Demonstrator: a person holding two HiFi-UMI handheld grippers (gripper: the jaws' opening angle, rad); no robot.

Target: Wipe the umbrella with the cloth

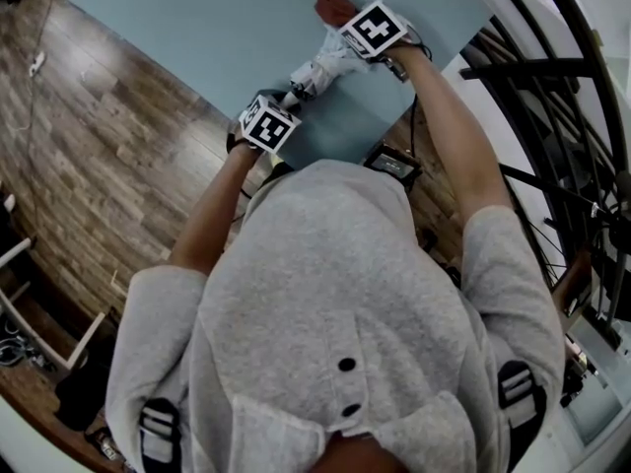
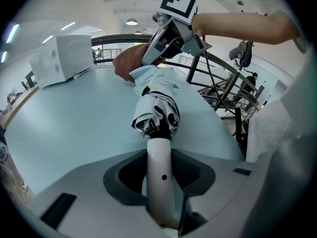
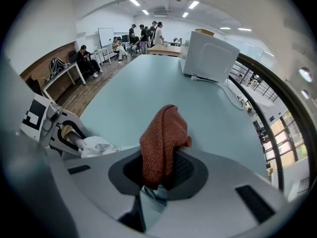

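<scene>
The folded umbrella (image 2: 157,108) lies on the light blue table (image 2: 74,118), near the edge where the person stands. Its cloth part is white with dark folds, all bunched up. Its white handle (image 2: 159,170) points back at the person. The left gripper (image 1: 283,104) has its fingers closed on that handle and holds it, tipped down at the table. The far end of the umbrella points away across the table. There the red-brown cloth (image 3: 161,143) sits right up against the white folds. The right gripper (image 1: 345,23) has its fingers squeezed on the cloth, which sticks up out of them in a soft lump. This gripper also tips down at the table. The two grippers are near each other, one at each end of the umbrella. Farther off on the table stands a big white box (image 3: 210,56) with a white cord (image 3: 233,95) trailing from it. The person wears a grey hoodie (image 1: 325,294). A brown wood floor (image 1: 89,146) shows on one side of the table and black railings (image 1: 552,116) on the other. At the far end of the room some people (image 3: 141,33) are by other tables.
</scene>
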